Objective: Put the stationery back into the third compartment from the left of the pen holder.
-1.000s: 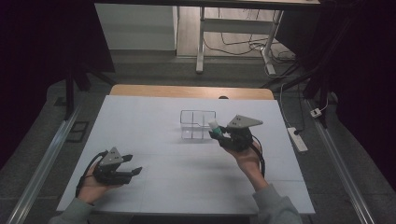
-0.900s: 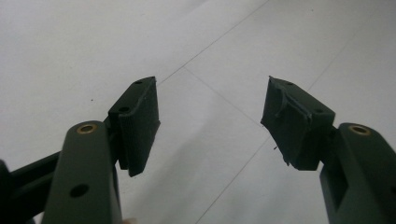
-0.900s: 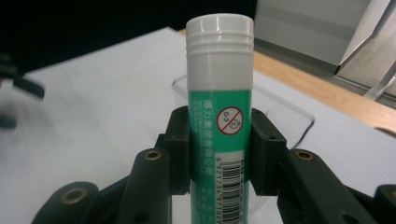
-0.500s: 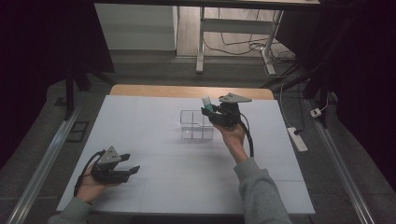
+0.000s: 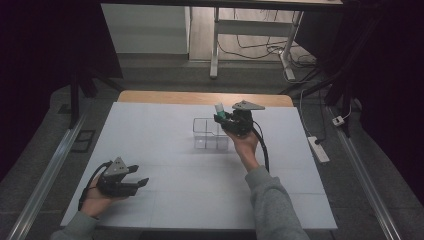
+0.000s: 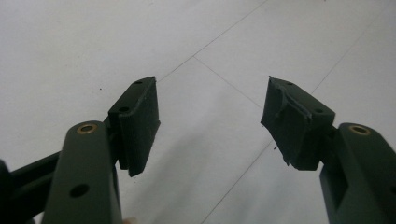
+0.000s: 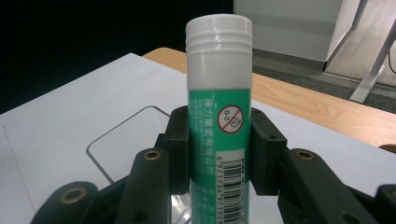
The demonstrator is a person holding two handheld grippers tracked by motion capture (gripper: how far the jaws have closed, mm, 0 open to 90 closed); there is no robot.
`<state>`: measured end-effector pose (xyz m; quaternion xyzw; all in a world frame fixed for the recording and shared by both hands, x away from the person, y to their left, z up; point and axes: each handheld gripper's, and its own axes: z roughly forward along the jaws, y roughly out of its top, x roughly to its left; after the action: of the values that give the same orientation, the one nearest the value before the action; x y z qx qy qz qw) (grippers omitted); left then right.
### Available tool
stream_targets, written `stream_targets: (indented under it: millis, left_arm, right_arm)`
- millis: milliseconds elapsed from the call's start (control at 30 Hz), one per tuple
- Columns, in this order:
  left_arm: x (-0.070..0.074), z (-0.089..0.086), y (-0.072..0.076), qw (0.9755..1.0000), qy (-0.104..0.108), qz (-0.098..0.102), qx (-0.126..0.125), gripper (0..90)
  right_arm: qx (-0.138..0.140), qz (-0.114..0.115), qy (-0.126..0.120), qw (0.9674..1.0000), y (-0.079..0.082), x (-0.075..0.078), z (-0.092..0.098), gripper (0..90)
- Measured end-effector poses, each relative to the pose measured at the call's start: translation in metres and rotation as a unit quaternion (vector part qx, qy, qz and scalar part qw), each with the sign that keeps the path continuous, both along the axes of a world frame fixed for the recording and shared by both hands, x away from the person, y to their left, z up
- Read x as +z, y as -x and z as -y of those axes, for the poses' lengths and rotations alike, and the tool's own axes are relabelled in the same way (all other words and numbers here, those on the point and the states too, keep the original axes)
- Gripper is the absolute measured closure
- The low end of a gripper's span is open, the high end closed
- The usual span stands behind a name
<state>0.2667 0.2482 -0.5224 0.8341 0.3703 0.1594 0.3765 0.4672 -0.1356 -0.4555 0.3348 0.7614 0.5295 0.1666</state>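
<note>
A green and white glue stick [image 7: 219, 102] with a white cap stands upright between the pads of my right gripper [image 7: 219, 154], which is shut on it. In the high view that gripper [image 5: 226, 119] hovers over the far right corner of a clear plastic box [image 5: 207, 135] at mid-table, the glue stick [image 5: 219, 109] poking up from it. The box rim [image 7: 116, 135] lies just below the jaws in the right gripper view. My left gripper [image 5: 137, 176] rests low over the near left of the table, its jaws wide apart with nothing between them [image 6: 210, 121].
A white sheet [image 5: 165, 165] covers the table, with a wooden strip [image 5: 165, 97] at the far edge. Beyond it stand a white frame leg [image 5: 215, 45] and floor cables. A power strip [image 5: 318, 148] lies off the right edge.
My right gripper carried the glue stick away from me and leftward, from right of the clear box to above its far right corner. The left gripper stayed put.
</note>
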Motion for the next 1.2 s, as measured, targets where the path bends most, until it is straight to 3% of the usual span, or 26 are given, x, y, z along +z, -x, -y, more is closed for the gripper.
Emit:
stream_targets:
  millis: [133, 267, 433, 600, 867, 1200]
  left_arm:
    - [0.000, -0.001, 0.000, 1.0000, -0.001, 0.000, 0.001, 35.7]
    - [0.000, -0.001, 0.000, 1.0000, -0.001, 0.000, 0.002, 35.7]
    - [0.000, 0.000, 0.000, 1.0000, -0.001, 0.001, 0.001, 35.8]
    - [0.001, -0.001, 0.000, 1.0000, 0.000, 0.001, 0.003, 35.9]
    - [0.000, -0.001, 0.001, 1.0000, 0.000, -0.001, 0.003, 35.9]
    - [0.002, -0.001, 0.002, 1.0000, 0.008, -0.002, 0.000, 35.9]
  right_arm:
    - [0.004, -0.005, -0.003, 1.0000, -0.002, -0.005, -0.001, 62.6]
    - [-0.005, -0.014, 0.009, 0.9999, -0.002, -0.008, 0.000, 38.9]
    - [-0.008, -0.007, 0.013, 0.9999, 0.004, -0.004, 0.007, 34.2]
    - [0.007, -0.016, 0.011, 0.9998, 0.016, 0.000, 0.021, 34.4]
    - [0.031, -0.034, 0.028, 0.9985, 0.057, 0.002, 0.057, 35.0]
    - [0.030, -0.059, 0.057, 0.9962, 0.118, -0.017, 0.112, 34.9]
